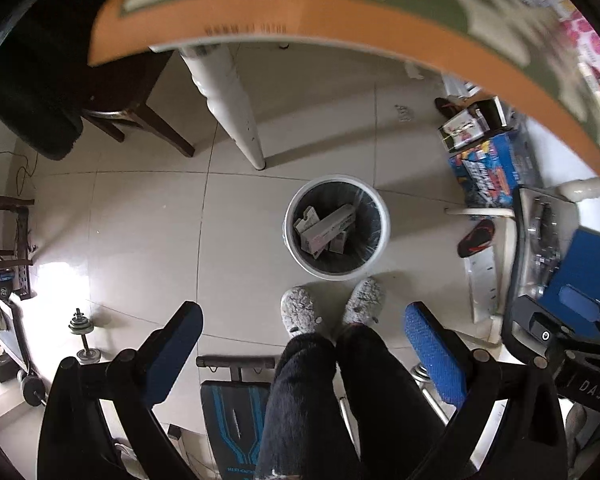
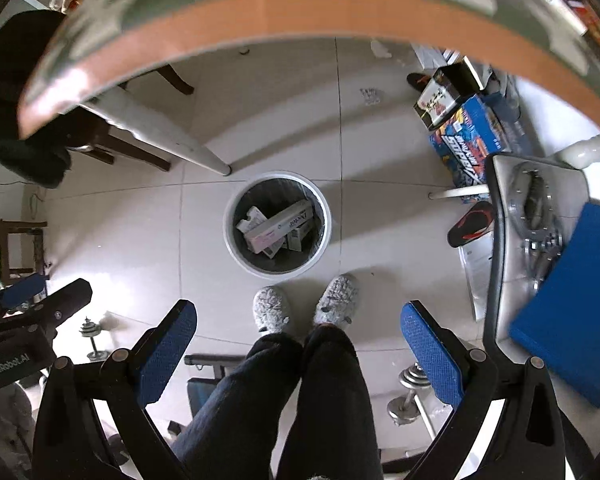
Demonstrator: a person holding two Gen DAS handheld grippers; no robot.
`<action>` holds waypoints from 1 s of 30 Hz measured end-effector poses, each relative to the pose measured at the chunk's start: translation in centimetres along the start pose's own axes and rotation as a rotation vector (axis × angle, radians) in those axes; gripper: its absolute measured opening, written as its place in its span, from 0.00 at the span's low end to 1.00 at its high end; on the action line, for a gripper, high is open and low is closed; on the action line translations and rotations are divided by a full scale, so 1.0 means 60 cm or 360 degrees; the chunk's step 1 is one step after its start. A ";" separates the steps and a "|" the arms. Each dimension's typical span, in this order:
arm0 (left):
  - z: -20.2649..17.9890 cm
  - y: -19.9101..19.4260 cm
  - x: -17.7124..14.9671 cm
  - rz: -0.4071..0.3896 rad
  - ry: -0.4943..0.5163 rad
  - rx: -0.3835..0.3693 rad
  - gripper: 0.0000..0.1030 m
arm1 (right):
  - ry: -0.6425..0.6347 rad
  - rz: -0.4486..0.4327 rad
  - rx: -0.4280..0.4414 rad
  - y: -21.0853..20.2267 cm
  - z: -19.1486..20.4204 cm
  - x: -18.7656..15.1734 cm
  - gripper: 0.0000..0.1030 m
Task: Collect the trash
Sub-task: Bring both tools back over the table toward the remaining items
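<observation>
Both grippers point down at the floor, held above a person's legs and grey slippers (image 1: 332,308). The left gripper (image 1: 304,344) has its jaws spread wide with nothing between the blue pads; the right gripper (image 2: 298,344) is likewise wide apart and empty. The white bin (image 1: 337,227), lined with a dark bag, stands on the tile floor just in front of the slippers and beside a white table leg (image 1: 236,108). It already holds several flattened cardboard boxes (image 2: 278,226). The table edge (image 1: 340,28), orange-bordered, arcs across the top of both views; what lies on it is blurred. In my judgement the next step is fetching further trash, so each gripper should lift clear of the table edge before reaching over it.
</observation>
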State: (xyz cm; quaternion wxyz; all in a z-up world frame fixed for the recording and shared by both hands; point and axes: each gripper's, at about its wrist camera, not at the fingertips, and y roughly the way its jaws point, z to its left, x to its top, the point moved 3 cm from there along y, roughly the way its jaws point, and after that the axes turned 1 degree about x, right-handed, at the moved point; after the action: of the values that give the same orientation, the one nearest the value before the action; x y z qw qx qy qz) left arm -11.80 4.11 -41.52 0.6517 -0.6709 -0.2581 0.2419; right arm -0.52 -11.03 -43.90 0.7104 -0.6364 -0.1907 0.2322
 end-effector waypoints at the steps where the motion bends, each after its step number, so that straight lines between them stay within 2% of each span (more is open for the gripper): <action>1: 0.000 -0.018 -0.004 -0.0013 0.0009 -0.0005 1.00 | -0.0001 -0.0005 0.0009 -0.021 0.003 -0.005 1.00; 5: -0.003 -0.096 -0.003 -0.0104 0.0038 -0.0001 1.00 | 0.0017 -0.0035 0.0057 -0.096 0.018 -0.016 1.00; 8: -0.008 -0.150 0.021 -0.0202 0.0043 0.0008 1.00 | 0.0076 -0.0090 0.0117 -0.148 0.020 -0.008 1.00; 12: -0.024 -0.207 0.085 -0.0373 0.0043 0.0075 1.00 | 0.0189 -0.0187 0.0203 -0.207 0.006 0.036 1.00; 16: -0.073 -0.250 0.166 -0.0545 0.0101 0.0169 1.00 | 0.0228 -0.0289 0.0183 -0.258 -0.040 0.111 1.00; 20: -0.149 -0.256 0.237 -0.0616 0.0176 0.0248 1.00 | 0.0165 -0.0294 0.0062 -0.283 -0.127 0.204 1.00; 23: -0.228 -0.244 0.303 -0.0623 0.0219 0.0293 1.00 | 0.0021 -0.0242 -0.0124 -0.288 -0.209 0.295 1.00; 25: -0.293 -0.222 0.354 -0.0601 0.0244 0.0346 1.00 | -0.0087 -0.0159 -0.0269 -0.277 -0.269 0.364 1.00; 30: -0.413 -0.152 0.448 -0.0467 0.0296 0.0378 1.00 | -0.0319 0.0105 -0.0482 -0.205 -0.405 0.518 1.00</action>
State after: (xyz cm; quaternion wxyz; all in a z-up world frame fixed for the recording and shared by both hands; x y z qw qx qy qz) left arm 24.43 3.49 -31.26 0.7755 -0.5641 -0.2613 0.1101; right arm 39.79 -14.03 -35.33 0.5759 -0.7156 -0.2724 0.2864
